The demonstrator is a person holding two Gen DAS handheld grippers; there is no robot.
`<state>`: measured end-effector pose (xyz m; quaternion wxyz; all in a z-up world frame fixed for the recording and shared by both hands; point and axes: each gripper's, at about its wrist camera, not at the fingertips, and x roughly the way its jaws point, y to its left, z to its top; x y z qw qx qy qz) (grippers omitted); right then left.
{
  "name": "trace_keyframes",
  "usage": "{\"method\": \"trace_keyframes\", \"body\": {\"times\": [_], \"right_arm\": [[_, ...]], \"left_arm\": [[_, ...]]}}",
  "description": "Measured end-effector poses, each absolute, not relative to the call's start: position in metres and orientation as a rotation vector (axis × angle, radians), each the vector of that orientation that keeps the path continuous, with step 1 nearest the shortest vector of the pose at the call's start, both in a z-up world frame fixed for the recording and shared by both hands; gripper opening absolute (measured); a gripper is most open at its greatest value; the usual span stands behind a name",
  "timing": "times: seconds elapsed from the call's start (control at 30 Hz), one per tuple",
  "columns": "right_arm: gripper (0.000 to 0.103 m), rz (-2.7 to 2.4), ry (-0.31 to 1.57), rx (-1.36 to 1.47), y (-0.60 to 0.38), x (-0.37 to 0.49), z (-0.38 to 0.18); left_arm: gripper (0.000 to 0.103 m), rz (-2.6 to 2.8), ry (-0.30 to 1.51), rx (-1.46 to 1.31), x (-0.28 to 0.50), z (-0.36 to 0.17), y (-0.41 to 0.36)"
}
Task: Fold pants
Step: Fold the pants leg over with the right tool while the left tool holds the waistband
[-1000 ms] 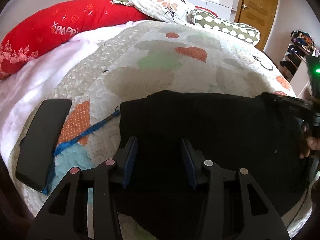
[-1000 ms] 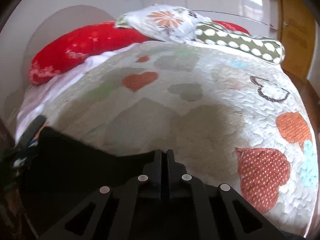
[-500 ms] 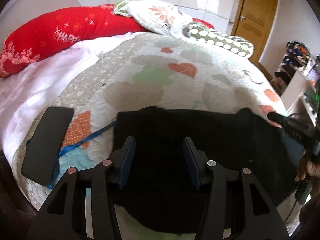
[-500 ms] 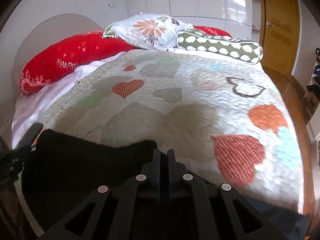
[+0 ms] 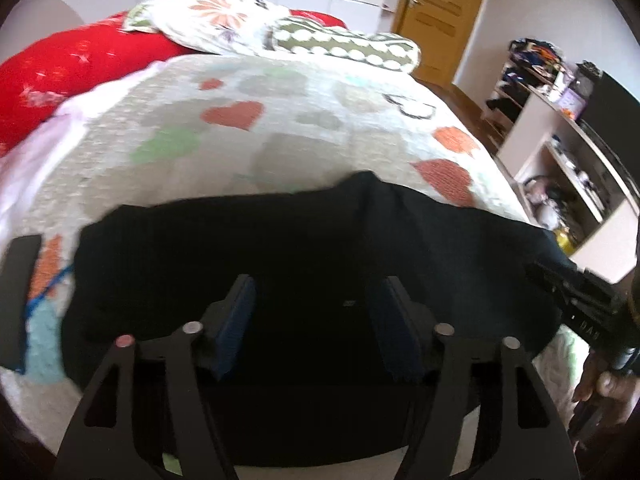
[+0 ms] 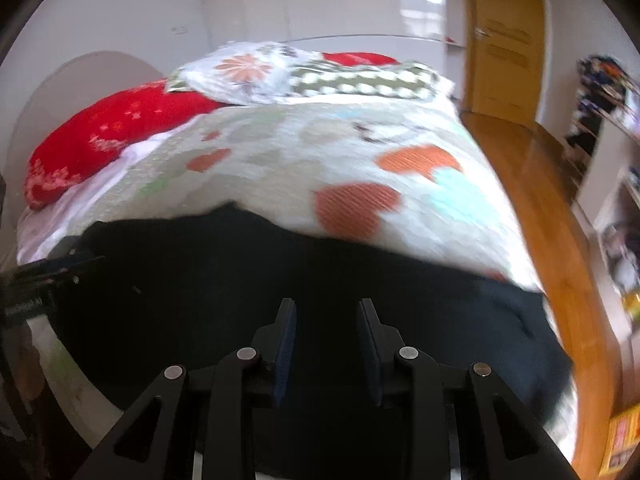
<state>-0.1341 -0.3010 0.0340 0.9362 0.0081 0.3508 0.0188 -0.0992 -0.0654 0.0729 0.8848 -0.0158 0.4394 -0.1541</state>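
While both grippers hang over it, the black pants (image 5: 304,248) lie across the lower part of each frame on the heart-patterned quilt (image 5: 248,128) of the bed. The left gripper (image 5: 316,312) and right gripper (image 6: 326,344) are opening, pads clear of cloth. Pillows (image 6: 256,68) sit top centre, a wooden door (image 6: 504,40) upper right.

I'm seeing matt black cloth in the pants (image 5: 304,240), lying soft over the quilt (image 5: 224,148), whose stitched, puckered fabric looks rough across the bed. My left gripper (image 5: 316,322) is matt black plastic with ribbed blue pads and dull metal pins. The door (image 6: 506,40) and the floor (image 6: 560,216) past the bed's right edge are glossy varnished wood.
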Motion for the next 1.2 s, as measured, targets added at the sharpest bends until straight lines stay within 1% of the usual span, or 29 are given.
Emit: {"method": "trace_keyframes", "body": {"times": [0.13, 0.23, 0.4, 0.57, 0.67, 0.7, 0.73, 0.93, 1.03, 1.2], "right_arm": [[0.031, -0.096, 0.775, 0.1, -0.361, -0.153, 0.011], [0.03, -0.022, 0.758, 0.241, -0.393, -0.166, 0.007], [0.03, -0.074, 0.724, 0.263, -0.408, -0.19, 0.015], [0.03, -0.073, 0.726, 0.285, -0.416, -0.202, 0.019], [0.034, -0.067, 0.725, 0.304, -0.416, -0.207, 0.019], [0.04, -0.068, 0.722, 0.318, -0.418, -0.211, 0.02], [0.044, -0.082, 0.724, 0.32, -0.419, -0.214, 0.019], [0.045, -0.032, 0.715, 0.427, -0.439, -0.221, 0.008], [0.05, 0.01, 0.711, 0.487, -0.441, -0.216, -0.001], [0.056, 0.038, 0.674, 0.56, -0.445, -0.208, -0.008]], "left_arm": [[0.067, -0.354, 0.958, -0.023, -0.089, 0.063, -0.089], [0.067, -0.367, 0.967, 0.012, -0.087, 0.06, -0.106], [0.067, -0.432, 0.938, 0.078, -0.089, 0.066, -0.137], [0.067, -0.553, 0.952, 0.11, -0.086, 0.071, -0.181], [0.067, -0.629, 0.961, 0.149, -0.082, 0.072, -0.211], [0.067, -0.649, 0.966, 0.165, -0.081, 0.072, -0.221], [0.067, -0.674, 0.969, 0.181, -0.079, 0.072, -0.233], [0.066, -0.814, 0.984, 0.264, -0.068, 0.071, -0.289], [0.066, -0.851, 0.99, 0.334, -0.062, 0.065, -0.318], [0.066, -0.865, 0.989, 0.375, -0.053, 0.052, -0.35]]}}
